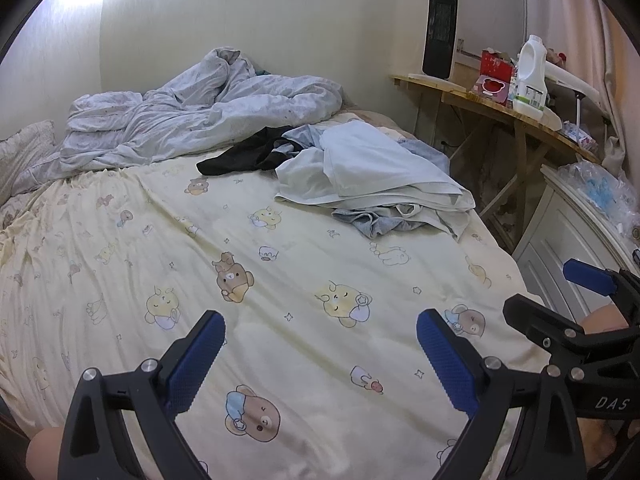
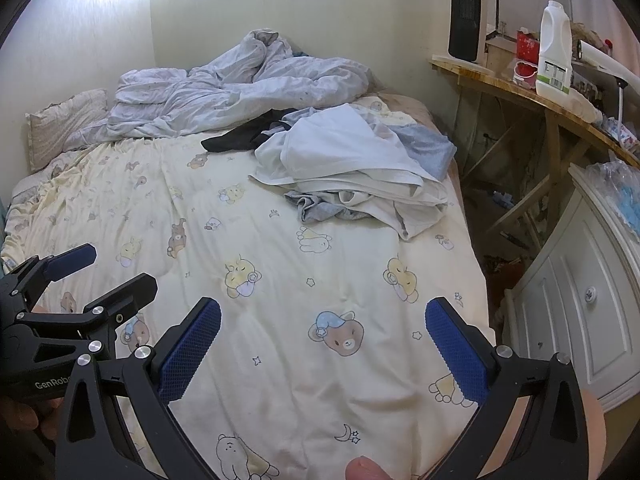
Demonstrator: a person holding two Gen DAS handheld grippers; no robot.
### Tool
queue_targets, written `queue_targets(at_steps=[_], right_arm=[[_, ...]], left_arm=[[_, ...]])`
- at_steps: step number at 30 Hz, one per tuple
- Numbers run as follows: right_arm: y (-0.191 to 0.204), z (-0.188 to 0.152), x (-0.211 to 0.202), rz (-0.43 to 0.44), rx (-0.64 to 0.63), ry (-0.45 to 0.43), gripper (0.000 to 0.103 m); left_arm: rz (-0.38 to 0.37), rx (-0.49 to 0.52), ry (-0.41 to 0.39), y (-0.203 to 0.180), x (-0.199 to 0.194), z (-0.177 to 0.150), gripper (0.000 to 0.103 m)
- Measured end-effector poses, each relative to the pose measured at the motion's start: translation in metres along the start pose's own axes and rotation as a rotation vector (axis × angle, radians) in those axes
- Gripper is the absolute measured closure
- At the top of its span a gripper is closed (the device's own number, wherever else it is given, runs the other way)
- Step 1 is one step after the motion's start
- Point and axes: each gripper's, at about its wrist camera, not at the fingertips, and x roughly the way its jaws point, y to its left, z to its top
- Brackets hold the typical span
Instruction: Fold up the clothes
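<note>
Left wrist view: a crumpled clothes pile (image 1: 372,172), white over grey and black, lies far across the bed (image 1: 160,280). Both the left gripper (image 1: 320,356) and right gripper (image 2: 322,344) gape wide, empty. Only the right wrist view shows a thumb tip (image 2: 362,468)

Bed (image 1: 120,240) in cream cartoon-bear sheet; on it, far end, crumpled quilt (image 1: 192,108), pillow (image 1: 24,152) at left, clothes pile (image 1: 372,176) near right edge.
</note>
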Motion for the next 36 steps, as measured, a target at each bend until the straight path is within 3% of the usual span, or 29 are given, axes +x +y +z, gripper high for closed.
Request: queue_targets(at_steps=[32,36], right_arm=[[0.0015,0.0013,-0.0015,-0.017,-0.002,-0.010,0.000],[0.0020,0.0010,-0.0018,-0.019,-0.003,-0.011,0.000]], left_arm=[[-0.021,-0.002,-0.001,0.0008,-0.0003,0.0002,0.006],[-0.050,0.008,0.000,0.0023,-0.0003,0.0003,0.006]])
